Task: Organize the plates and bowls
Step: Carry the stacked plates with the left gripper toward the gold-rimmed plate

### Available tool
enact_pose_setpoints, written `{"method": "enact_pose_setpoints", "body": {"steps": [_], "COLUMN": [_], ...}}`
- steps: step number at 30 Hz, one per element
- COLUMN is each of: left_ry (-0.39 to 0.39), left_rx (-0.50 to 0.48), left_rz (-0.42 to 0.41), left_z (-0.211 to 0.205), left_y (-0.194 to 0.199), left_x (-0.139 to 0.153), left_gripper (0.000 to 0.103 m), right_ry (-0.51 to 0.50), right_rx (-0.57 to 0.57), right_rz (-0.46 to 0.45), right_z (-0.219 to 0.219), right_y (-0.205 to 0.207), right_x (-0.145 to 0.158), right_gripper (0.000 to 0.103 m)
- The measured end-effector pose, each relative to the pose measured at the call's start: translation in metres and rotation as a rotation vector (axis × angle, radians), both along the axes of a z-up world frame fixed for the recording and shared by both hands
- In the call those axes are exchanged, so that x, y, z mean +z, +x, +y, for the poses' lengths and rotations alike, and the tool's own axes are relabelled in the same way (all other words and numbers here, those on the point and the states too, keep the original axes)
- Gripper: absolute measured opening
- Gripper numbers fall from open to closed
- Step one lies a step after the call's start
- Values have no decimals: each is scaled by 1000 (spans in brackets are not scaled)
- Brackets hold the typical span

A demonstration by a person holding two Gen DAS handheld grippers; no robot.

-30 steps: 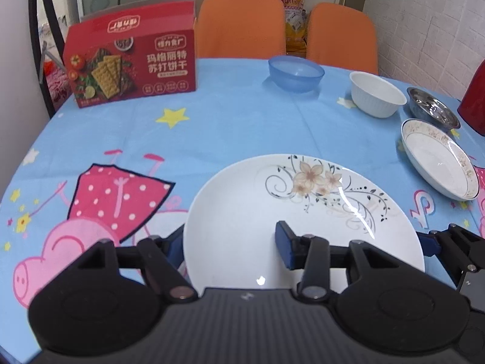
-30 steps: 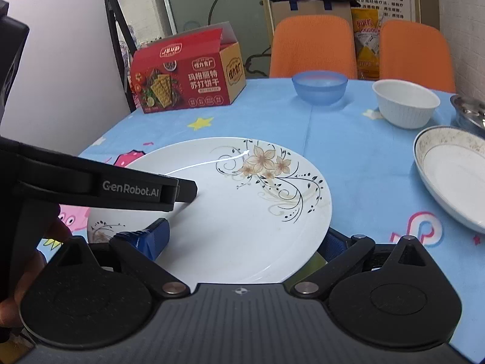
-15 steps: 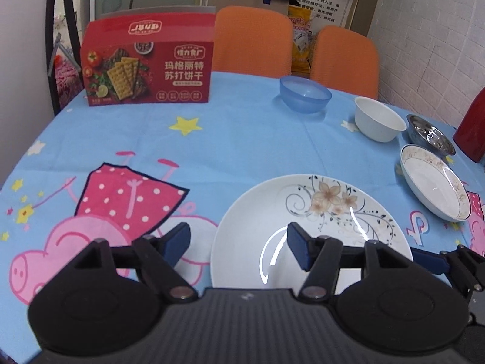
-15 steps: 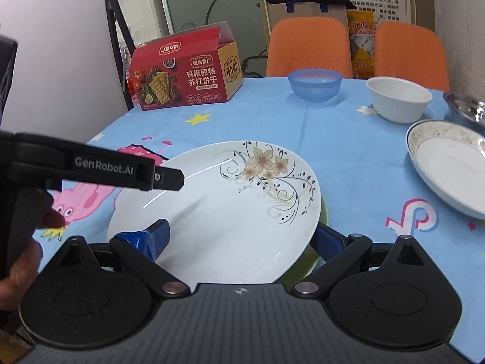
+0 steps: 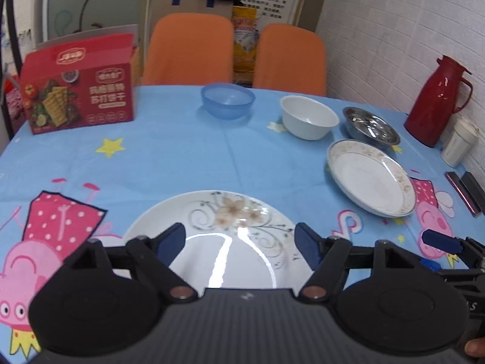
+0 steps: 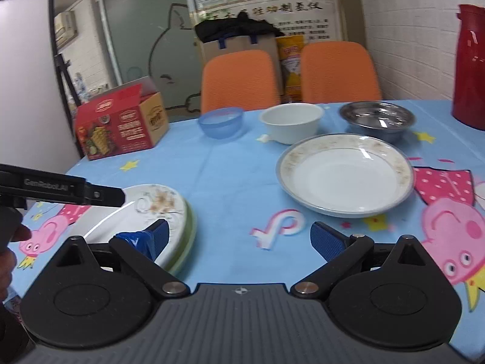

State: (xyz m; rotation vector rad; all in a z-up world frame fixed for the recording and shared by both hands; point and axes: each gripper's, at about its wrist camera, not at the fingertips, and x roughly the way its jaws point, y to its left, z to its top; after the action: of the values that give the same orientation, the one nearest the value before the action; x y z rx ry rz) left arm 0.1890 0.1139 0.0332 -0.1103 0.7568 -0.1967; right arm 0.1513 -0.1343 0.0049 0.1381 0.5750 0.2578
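A white floral plate (image 5: 230, 227) lies on the table, stacked on a green-rimmed plate (image 6: 188, 236); it also shows in the right wrist view (image 6: 151, 209). My left gripper (image 5: 241, 242) is open and empty above its near part. My right gripper (image 6: 239, 236) is open and empty, just right of the stack. A rimmed deep plate (image 5: 371, 179) (image 6: 345, 176), a white bowl (image 5: 307, 116) (image 6: 291, 119), a steel bowl (image 5: 369, 124) (image 6: 377, 115) and a blue bowl (image 5: 227, 100) (image 6: 221, 121) stand farther back.
A red cracker box (image 5: 78, 91) (image 6: 121, 124) stands at the back left. A red thermos (image 5: 439, 97) (image 6: 471, 63) and a white cup (image 5: 457, 142) stand at the right edge. Two orange chairs (image 5: 188, 48) are behind the table.
Both grippers let go of the floral plate and pulled back and up. The right gripper swung right, off the plate. The plate now rests on the stack.
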Motion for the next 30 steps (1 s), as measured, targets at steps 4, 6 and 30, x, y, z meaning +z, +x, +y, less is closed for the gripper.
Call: {"method": "enact_pose_setpoints", "body": {"steps": [4,6,30], "left_ry": [13,30,101], "left_rx": [-60,-78,-104], "left_rz": [18,20,108], "left_z": [-37,-55,-116], "left_y": [15,24,76], "left_x": [-1,-4,-25], "left_gripper": [72,72,73], "right_ry": [45,55,127], "right_rx": [-115,-140,-182], "right_rz": [24,28,71], "right_z": [-43,-57,-115], "right_y": [1,1,37], "right_x": [-6,-8,-29], "right_gripper": [87,87,88]}}
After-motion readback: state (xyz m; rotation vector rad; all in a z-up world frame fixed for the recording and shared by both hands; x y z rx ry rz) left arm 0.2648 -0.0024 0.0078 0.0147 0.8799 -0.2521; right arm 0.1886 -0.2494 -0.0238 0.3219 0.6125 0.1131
